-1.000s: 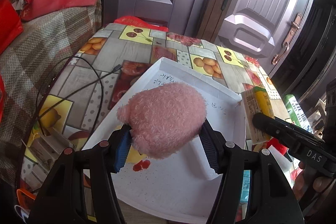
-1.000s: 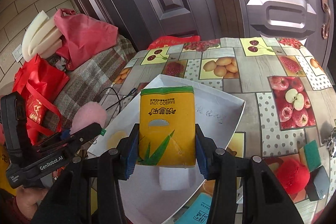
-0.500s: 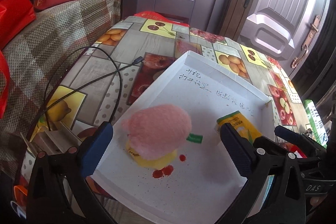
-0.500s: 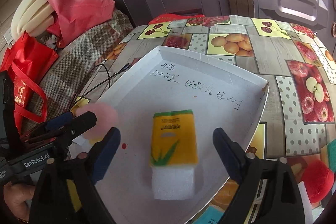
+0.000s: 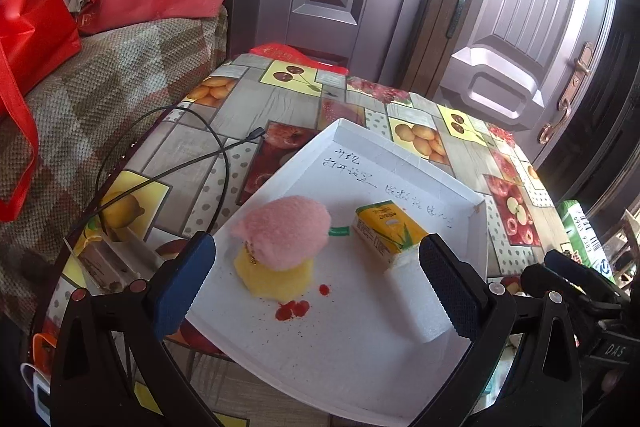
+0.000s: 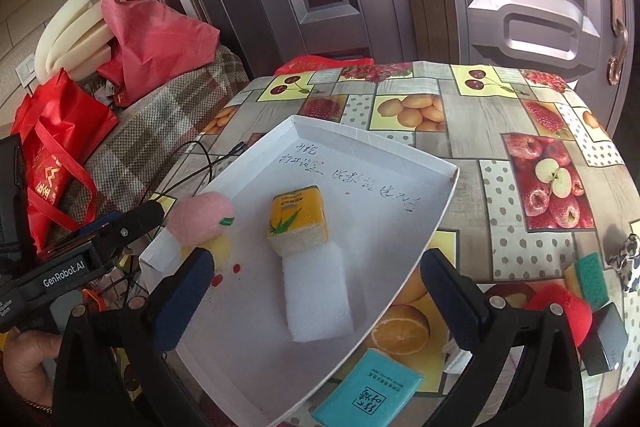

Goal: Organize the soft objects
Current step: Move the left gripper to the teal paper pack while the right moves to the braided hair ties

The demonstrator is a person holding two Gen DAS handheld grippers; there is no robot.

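Note:
A white tray (image 5: 408,155) (image 6: 436,219) lies on the fruit-print table. In it a pink plush toy (image 5: 284,235) (image 6: 200,217) rests on a yellow sponge (image 5: 280,279). Beside it a yellow tissue pack (image 5: 384,227) (image 6: 298,215) leans on a white foam block (image 5: 416,295) (image 6: 316,295). My left gripper (image 5: 316,283) is open and empty, pulled back just short of the plush. My right gripper (image 6: 316,299) is open and empty, its jaws wide on either side of the foam block.
A black cable (image 5: 216,155) lies on the table left of the tray. A teal tissue pack (image 6: 368,395), a red ball (image 6: 560,311), a green-yellow sponge (image 6: 588,279) and a dark block (image 6: 608,339) sit at the table's near right. Red bags (image 5: 36,23) lie on a chequered sofa at the left.
Both grippers opened and let go: the plush and the tissue pack now rest in the tray. Both grippers have since pulled back and up from the tray.

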